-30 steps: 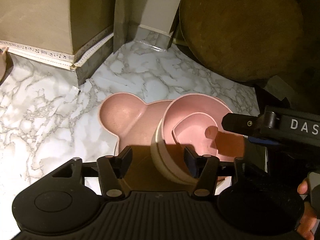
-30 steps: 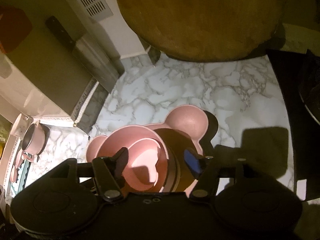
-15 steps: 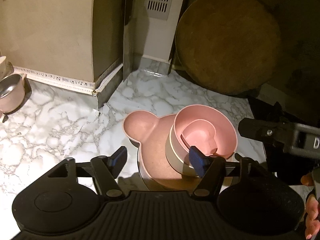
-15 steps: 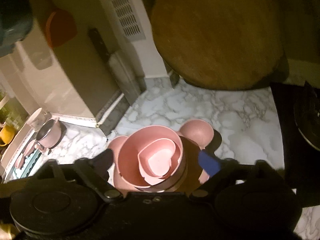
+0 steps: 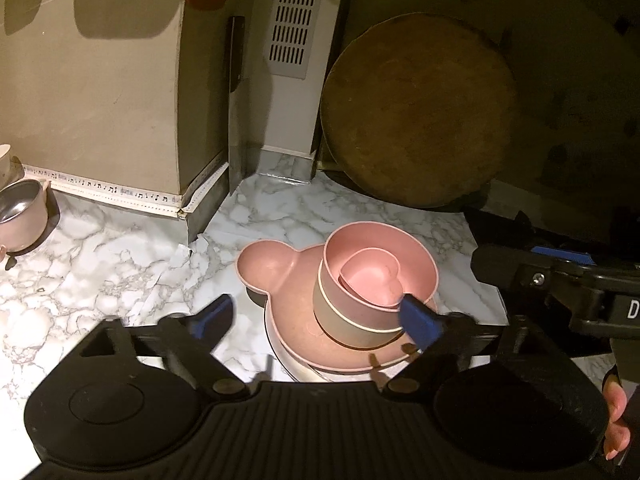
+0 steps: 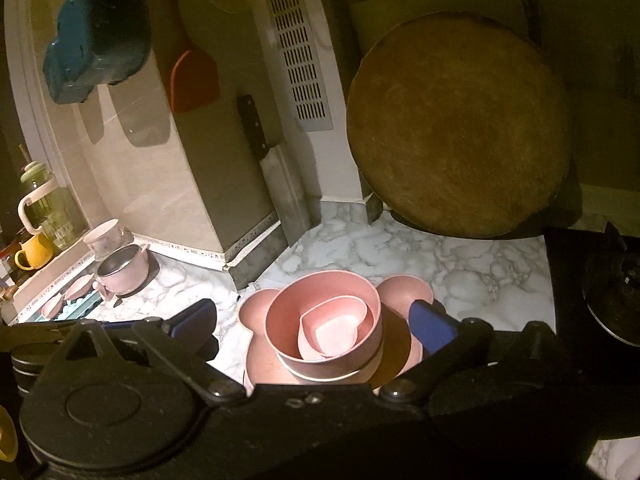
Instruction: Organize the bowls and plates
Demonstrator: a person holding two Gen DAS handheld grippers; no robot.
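Note:
A pink bear-shaped plate [image 5: 276,276] lies on the marble counter on top of a white plate [image 5: 298,370]. On it stand nested round bowls, a pink one [image 5: 416,264] over a beige one [image 5: 332,316], with a small pink heart-shaped bowl [image 5: 374,278] inside. The stack also shows in the right wrist view [image 6: 324,320]. My left gripper [image 5: 316,320] is open and empty, above and in front of the stack. My right gripper [image 6: 314,320] is open and empty, above the stack; its body shows at the right of the left wrist view.
A round wooden board [image 5: 416,108] leans on the back wall. A cleaver [image 6: 276,176] stands by a wall corner. A pink pot [image 6: 120,272], cups and a yellow mug [image 6: 34,252] sit at the left. A dark stove [image 6: 592,280] lies to the right.
Both grippers have pulled back and up from the stack, so more counter and wall show. The bowls stay nested on the bear plate.

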